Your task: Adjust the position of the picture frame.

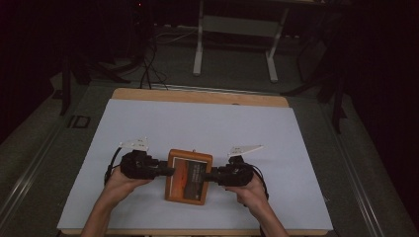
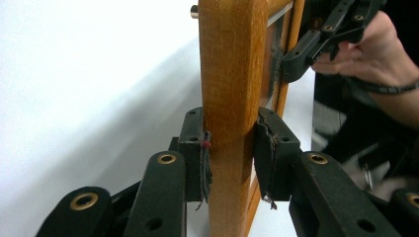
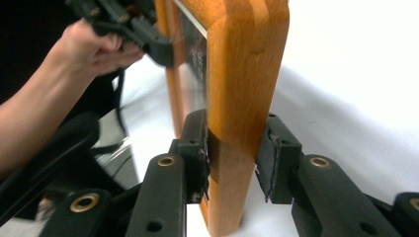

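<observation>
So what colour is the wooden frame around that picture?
Warm orange-brown wood; the frame shows best in the right gripper view.

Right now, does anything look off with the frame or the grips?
The pads of the left gripper are frayed, with loose threads hanging off them. That gripper is clamped square on the frame. On the right gripper, one pad touches the wood and the other stands just off it. The frame itself looks undamaged.
</observation>
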Demonstrator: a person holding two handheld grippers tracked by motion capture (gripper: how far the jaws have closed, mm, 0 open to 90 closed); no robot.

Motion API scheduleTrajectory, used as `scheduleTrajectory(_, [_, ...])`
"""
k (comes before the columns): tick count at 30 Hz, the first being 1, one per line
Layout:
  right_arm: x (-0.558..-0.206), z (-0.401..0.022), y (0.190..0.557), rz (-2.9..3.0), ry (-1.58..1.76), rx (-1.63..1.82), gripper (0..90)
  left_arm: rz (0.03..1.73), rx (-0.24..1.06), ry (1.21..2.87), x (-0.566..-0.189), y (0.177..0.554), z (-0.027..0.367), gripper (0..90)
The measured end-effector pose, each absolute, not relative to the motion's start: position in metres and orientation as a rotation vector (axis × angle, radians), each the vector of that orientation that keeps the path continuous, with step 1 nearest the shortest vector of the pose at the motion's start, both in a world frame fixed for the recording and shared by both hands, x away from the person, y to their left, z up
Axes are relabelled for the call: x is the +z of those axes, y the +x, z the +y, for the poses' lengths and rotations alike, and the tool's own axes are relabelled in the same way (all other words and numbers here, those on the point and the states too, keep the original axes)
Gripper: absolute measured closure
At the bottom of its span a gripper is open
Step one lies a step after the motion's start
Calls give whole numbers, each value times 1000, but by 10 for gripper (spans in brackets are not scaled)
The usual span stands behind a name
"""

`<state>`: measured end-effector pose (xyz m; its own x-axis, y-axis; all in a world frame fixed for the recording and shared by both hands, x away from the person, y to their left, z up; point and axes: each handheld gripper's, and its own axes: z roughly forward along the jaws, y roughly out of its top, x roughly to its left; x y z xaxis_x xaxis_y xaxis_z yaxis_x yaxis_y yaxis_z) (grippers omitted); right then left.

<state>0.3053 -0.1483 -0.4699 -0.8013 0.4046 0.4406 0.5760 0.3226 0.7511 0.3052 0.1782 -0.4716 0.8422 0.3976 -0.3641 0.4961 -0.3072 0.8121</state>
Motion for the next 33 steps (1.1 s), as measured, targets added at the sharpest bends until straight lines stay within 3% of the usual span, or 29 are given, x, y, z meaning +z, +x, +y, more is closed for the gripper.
scheduleTrajectory(11, [-456,-184,331,-2404,-1044,-1579,631,809,-54,1746,-480,313,138,687])
scheduleTrajectory(19, [-466,-197,342,-2410,-1109,-1591,607,862,-28,1756,-488,320,120,685])
scheduleTrajectory(33, [-475,-195,342,-2385,-1201,-1518,614,905,-85,1752,-496,330,121,675])
